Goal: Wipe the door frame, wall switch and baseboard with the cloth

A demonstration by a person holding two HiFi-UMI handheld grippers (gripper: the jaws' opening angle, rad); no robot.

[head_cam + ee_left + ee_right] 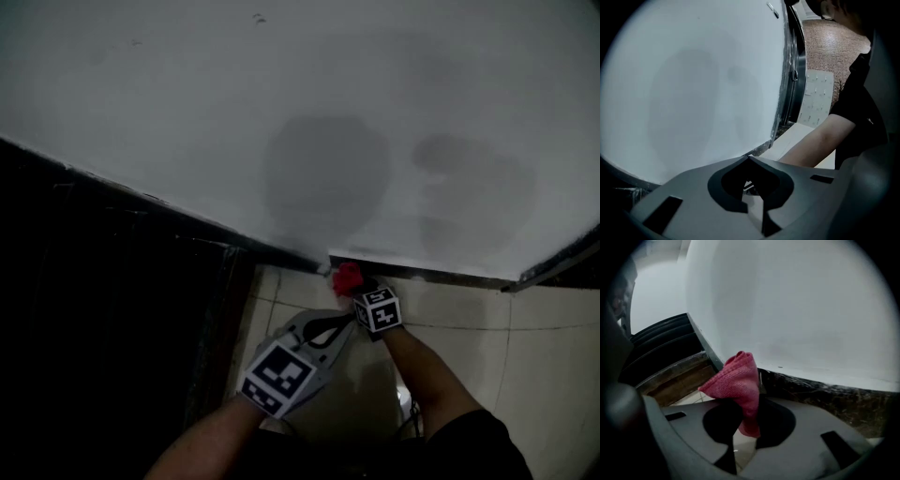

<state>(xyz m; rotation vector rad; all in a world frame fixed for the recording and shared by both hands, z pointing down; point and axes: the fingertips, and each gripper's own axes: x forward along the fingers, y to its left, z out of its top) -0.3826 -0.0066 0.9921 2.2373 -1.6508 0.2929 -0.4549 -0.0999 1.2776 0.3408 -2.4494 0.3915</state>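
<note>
My right gripper (356, 287) is shut on a red cloth (347, 278), low against the corner where the dark baseboard (441, 274) meets the tiled floor. In the right gripper view the cloth (737, 380) bunches up out of the jaws, its top touching or nearly touching the baseboard (825, 394) under the white wall (797, 305). My left gripper (345, 322) hangs just below and left of the right one. In its own view the left gripper (749, 157) has its jaws closed tip to tip with nothing between them. No wall switch shows.
A dark door frame (223, 309) runs down the left, also seen as dark stepped mouldings (661, 350). Pale floor tiles (525, 356) spread to the right. The person's forearm (820, 143) crosses the left gripper view, beside another doorway edge (793, 70).
</note>
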